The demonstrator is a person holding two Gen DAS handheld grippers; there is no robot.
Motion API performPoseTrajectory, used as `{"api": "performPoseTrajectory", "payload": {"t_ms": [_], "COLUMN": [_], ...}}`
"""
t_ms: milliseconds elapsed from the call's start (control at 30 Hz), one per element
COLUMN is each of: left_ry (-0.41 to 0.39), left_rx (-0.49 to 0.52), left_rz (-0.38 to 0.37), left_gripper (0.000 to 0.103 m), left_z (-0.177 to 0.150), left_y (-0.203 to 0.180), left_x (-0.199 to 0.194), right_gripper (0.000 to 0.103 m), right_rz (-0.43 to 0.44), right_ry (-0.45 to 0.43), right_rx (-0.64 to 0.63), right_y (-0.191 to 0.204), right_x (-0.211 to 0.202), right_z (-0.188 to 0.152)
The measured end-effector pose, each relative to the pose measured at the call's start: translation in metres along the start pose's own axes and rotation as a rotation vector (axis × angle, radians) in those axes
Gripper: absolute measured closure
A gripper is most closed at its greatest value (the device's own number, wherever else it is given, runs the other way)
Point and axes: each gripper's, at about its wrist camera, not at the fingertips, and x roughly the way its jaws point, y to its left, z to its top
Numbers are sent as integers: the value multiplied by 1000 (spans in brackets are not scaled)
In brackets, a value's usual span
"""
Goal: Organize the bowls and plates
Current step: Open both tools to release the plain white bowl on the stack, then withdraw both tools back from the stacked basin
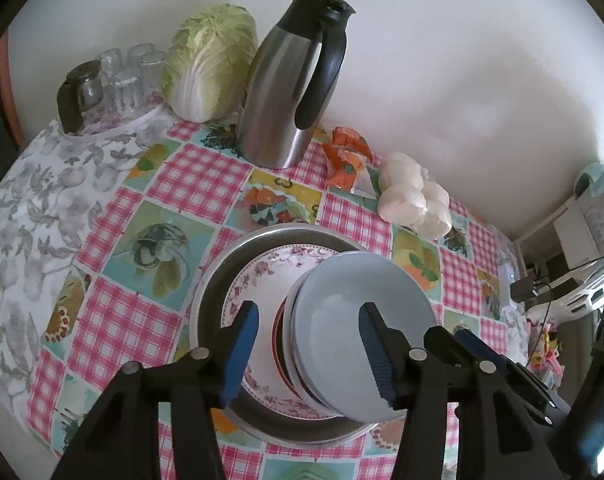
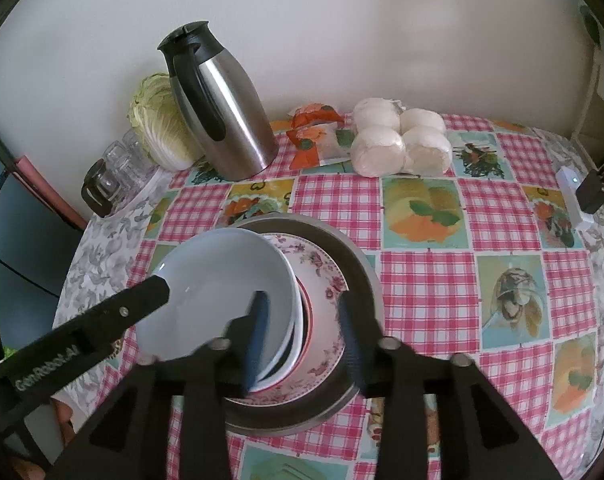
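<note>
Stacking stage: the pale grey-blue ceramic bowl [image 1: 362, 320] sits topmost on a nest of bowls, tilted, on the floral-rimmed white plate [image 1: 258, 276] inside the round steel basin [image 1: 222, 276]
Left gripper [image 1: 308, 354]: jaws apart, blue pads either side of the grey-blue bowl's near rim and not pressing on it; judged a release after setting it down
Right gripper [image 2: 302, 336]: jaws apart, one blue finger [image 2: 258, 332] inside the grey-blue bowl [image 2: 222, 288], the other outside over the floral plate [image 2: 322, 276]; the rim lies between them with no grip visible
Why two grippers: a wide, smooth bowl is steadier held at opposite rims, which likely explains both flanking it
Nest: red-rimmed and white bowls [image 2: 300, 332] show as edges beneath; count unclear
Risk: the top bowl leans, so it may slide or settle when left
Table: checked pink oilcloth [image 2: 422, 280] with steel thermos jug [image 2: 222, 116], cabbage [image 1: 210, 60], upturned glasses [image 1: 122, 76], white buns [image 2: 398, 142] set well back, clear of the work
</note>
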Motion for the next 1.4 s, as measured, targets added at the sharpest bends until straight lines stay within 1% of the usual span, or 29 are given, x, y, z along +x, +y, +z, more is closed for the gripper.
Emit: {"api": "performPoseTrajectory", "payload": {"t_ms": [100, 133, 167, 200, 267, 333, 400, 433, 533, 567, 600, 633, 667, 800, 933, 967, 1033, 1133, 1400], "left_ry": [-12, -15, -18, -21, -27, -36, -49, -56, -83, -91, -103, -111, -117, -114, -111, -98, -89, -82, -100], "left_rx": [-7, -6, -5, -7, -15, -25, -33, -38, -55, -58, -60, -59, -57, -55, -63, -66, -61, -51, 24], "left_rz": [12, 20, 28, 38, 44, 44, 54, 63, 86, 89, 92, 95, 101, 122, 118, 120, 128, 118, 121], "left_gripper": [39, 38, 38, 37, 34, 28, 18, 16, 6, 0, 0, 0, 0, 0, 0, 0, 0, 0, 0], "left_z": [-3, -4, -5, -7, -10, -12, -15, -17, -21, -22, -24, -25, -27, -35, -44, -46, -51, -57, -69], "left_y": [3, 4, 5, 7, 12, 17, 22, 24, 33, 35, 38, 39, 41, 51, 62, 65, 69, 74, 78], "left_x": [-5, -7, -8, -9, -12, -15, -18, -19, -25, -27, -29, -31, -32, -33, -33, -32, -31, -29, -33], "right_gripper": [56, 53, 45, 42, 40, 39, 31, 26, 25, 23, 20, 15, 14, 14, 14, 14, 14, 14, 14], "right_rz": [-6, -9, -14, -17, -18, -12, -11, -11, -3, -2, -2, -3, -4, 0, -12, -15, -28, -31, -62], "right_ry": [-4, -5, -5, -5, -9, -19, -35, -40, -53, -56, -61, -64, -69, -71, -67, -64, -58, -47, -12], "right_rx": [-4, -4, -7, -9, -11, -10, -12, -13, -19, -19, -20, -20, -21, -20, -21, -20, -22, -25, -40], "right_y": [0, 0, 0, 0, 0, 0, 1, 2, 3, 4, 4, 5, 5, 5, 2, 2, 1, 0, 0], "right_x": [-4, -5, -5, -6, -8, -11, -15, -15, -18, -19, -19, -19, -20, -20, -18, -18, -16, -14, -5], "right_z": [-3, -4, -5, -6, -10, -11, -14, -15, -21, -24, -27, -29, -32, -42, -51, -54, -60, -69, -90]}}
